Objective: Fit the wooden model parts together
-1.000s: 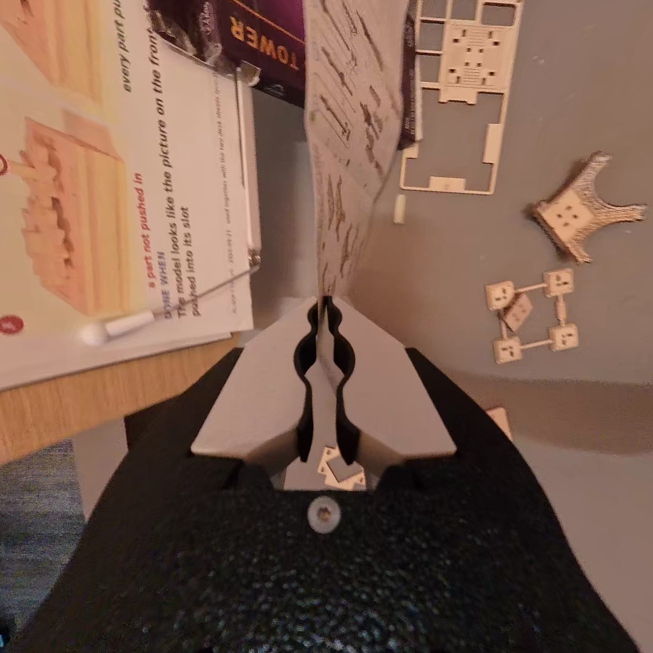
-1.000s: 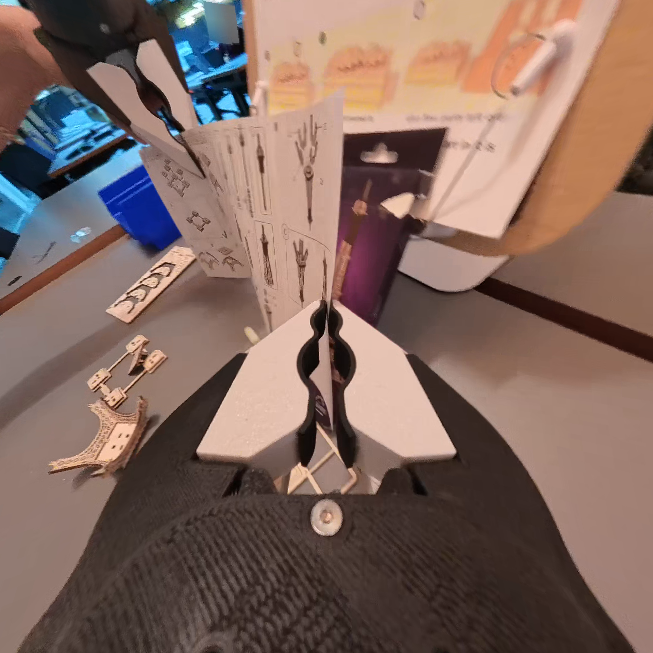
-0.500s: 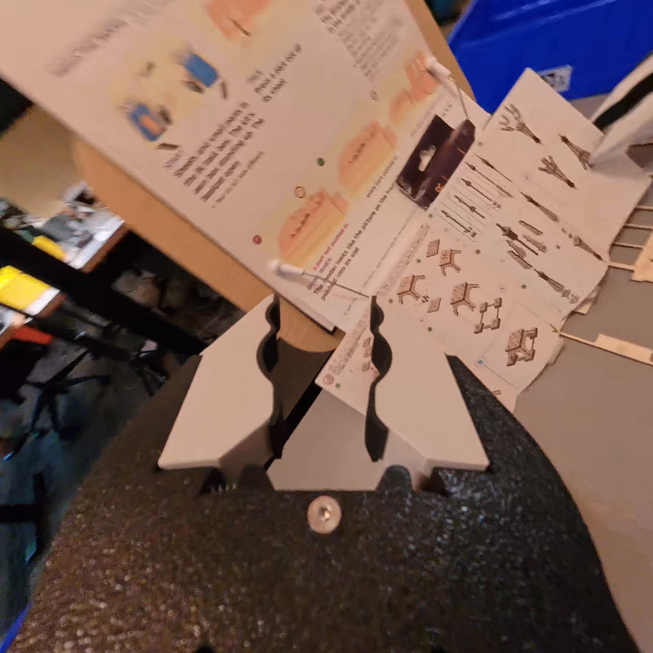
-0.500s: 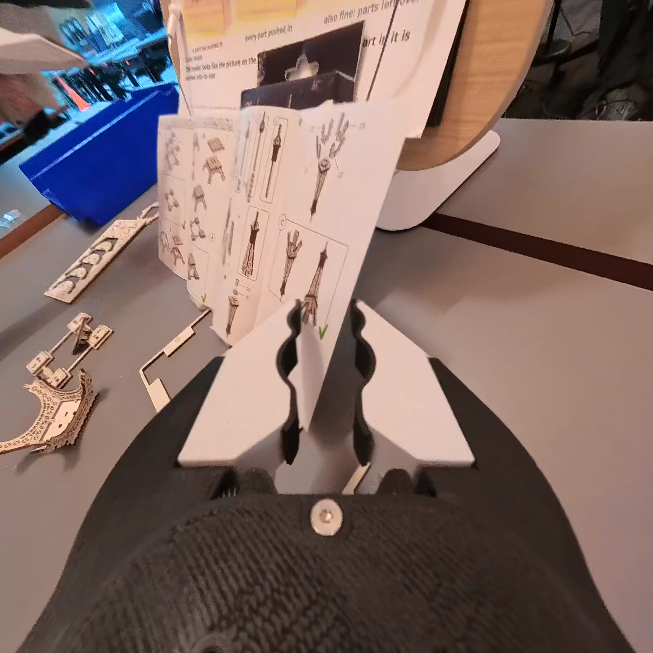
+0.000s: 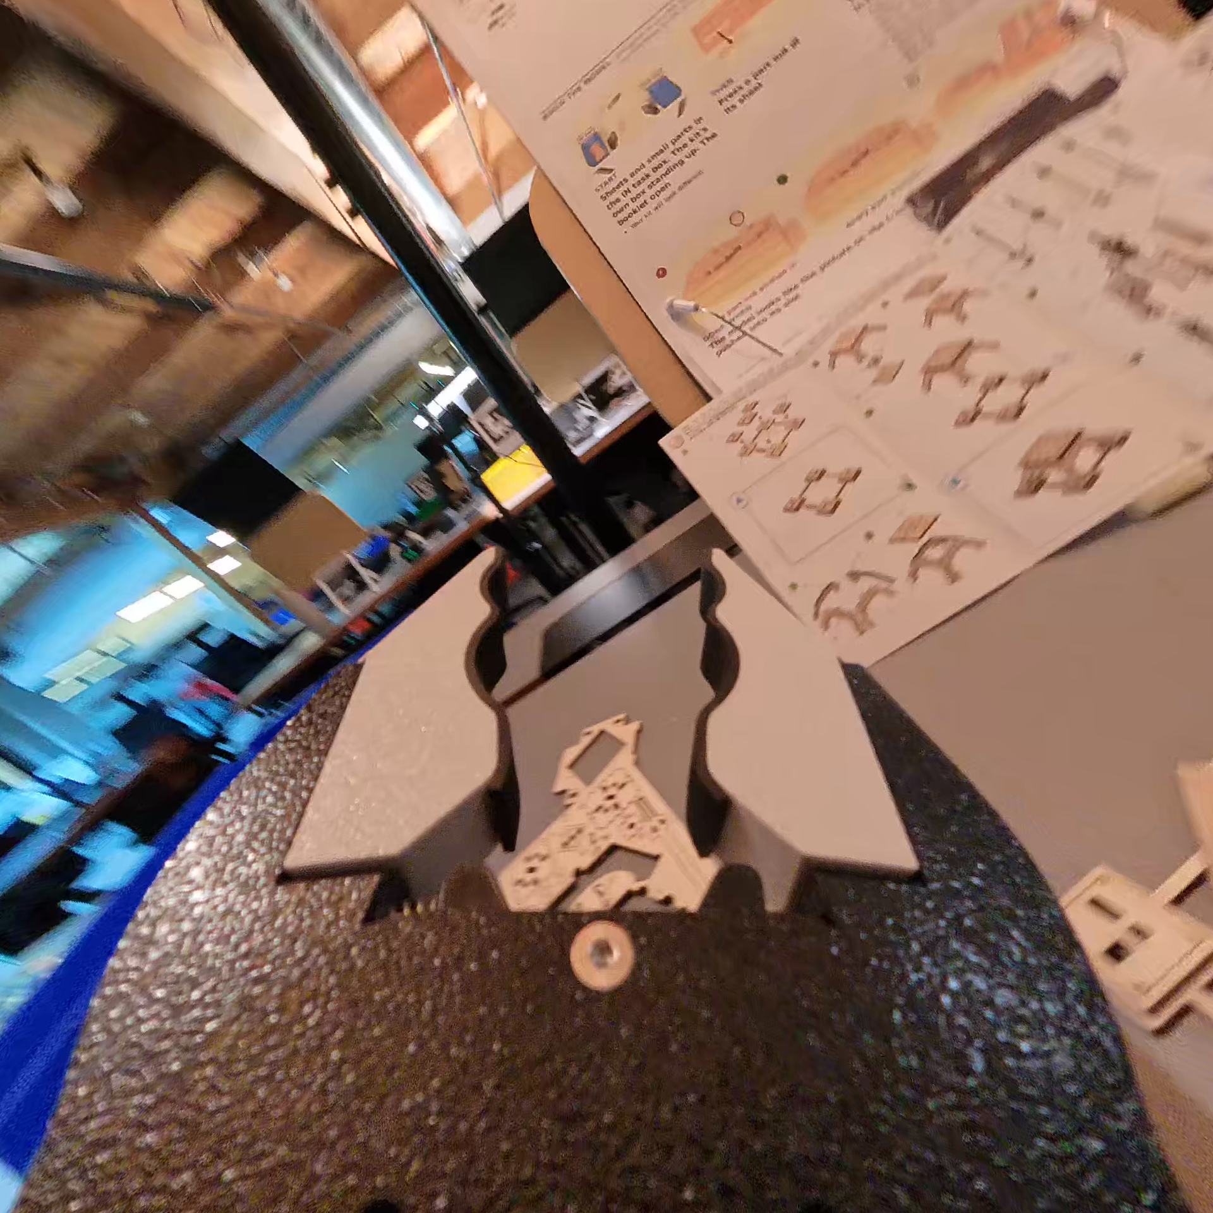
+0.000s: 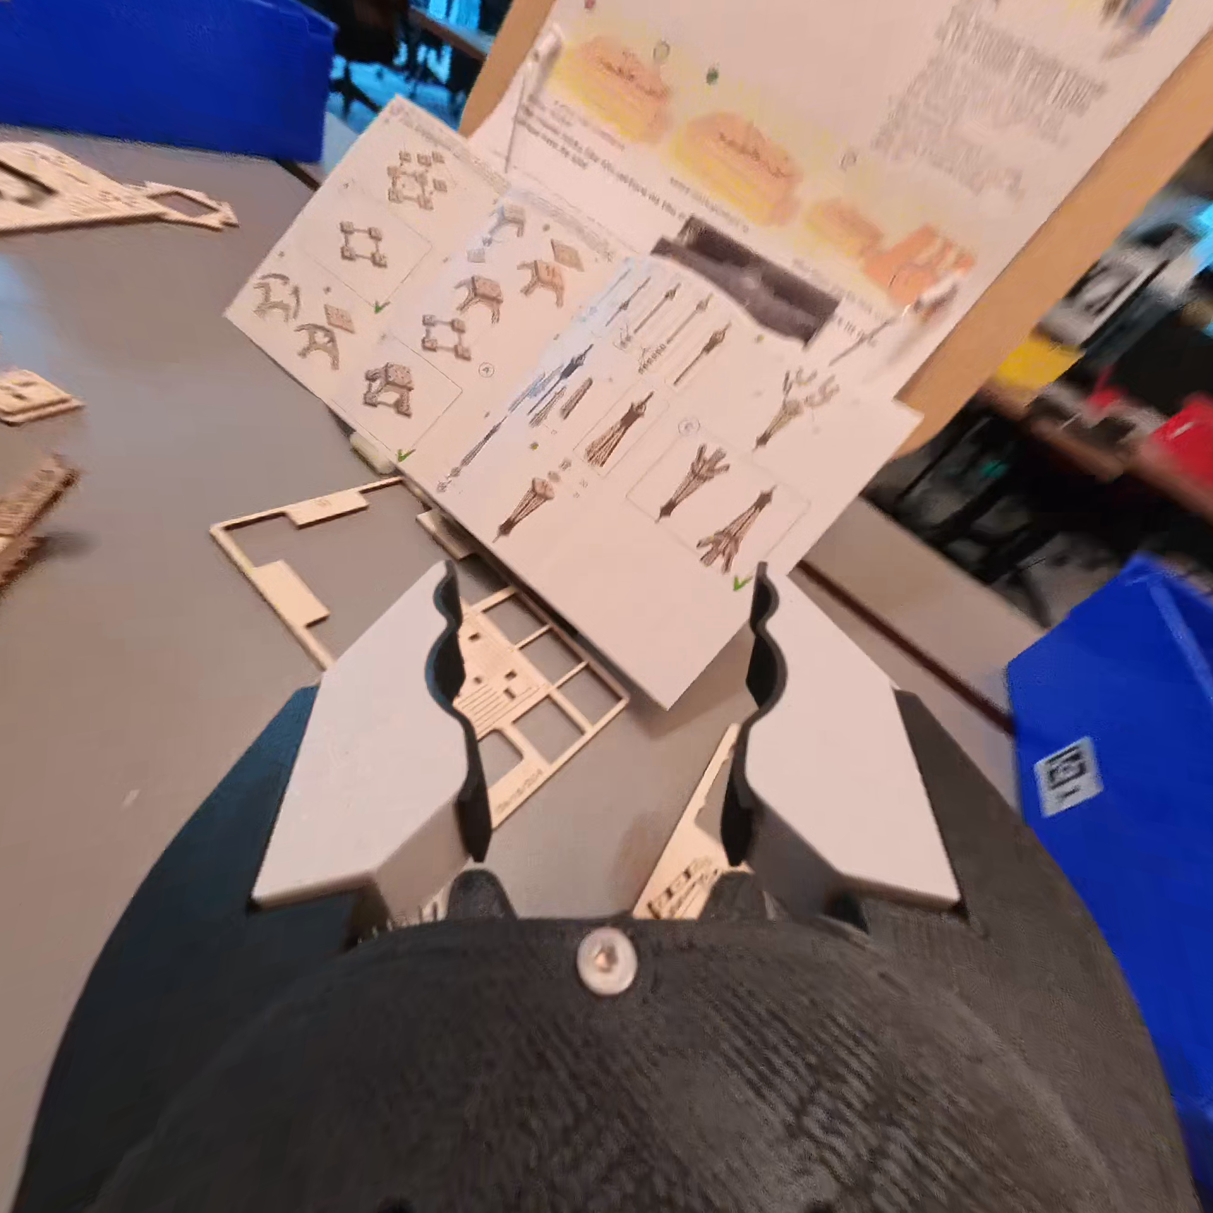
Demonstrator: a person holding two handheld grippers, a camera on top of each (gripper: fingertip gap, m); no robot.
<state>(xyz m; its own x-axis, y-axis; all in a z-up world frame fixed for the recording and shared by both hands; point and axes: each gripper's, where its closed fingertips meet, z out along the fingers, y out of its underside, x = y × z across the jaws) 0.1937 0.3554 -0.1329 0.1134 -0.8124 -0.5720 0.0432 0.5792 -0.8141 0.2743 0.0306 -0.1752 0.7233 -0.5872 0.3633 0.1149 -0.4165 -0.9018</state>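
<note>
- Instruction booklet unfolded and propped upright on the grey tabletop, leaning against the wooden stand with its printed sheet; long axis runs from lower right up to upper left in the right wrist view, lower edge just ahead of the tool tips.
- Left tool spread apart, clamped on nothing; half a second ago one booklet corner lay between the fingers, now free of it and swung toward the room beyond the tabletop edge.
- Flat lattice-cut wooden part seen low between the left tool's fingers, narrow end pointing away from the camera; lying on the tabletop, apparently.
- Right tool wide apart, gripping nothing; a second ago pinched shut on the booklet's fold, since let go.
- Emptied wooden parts frame flat on the tabletop beneath the right tool, partly tucked under the booklet.
- Blue bin close on the right; another wooden sheet far left.
- Both views motion-blurred.
</note>
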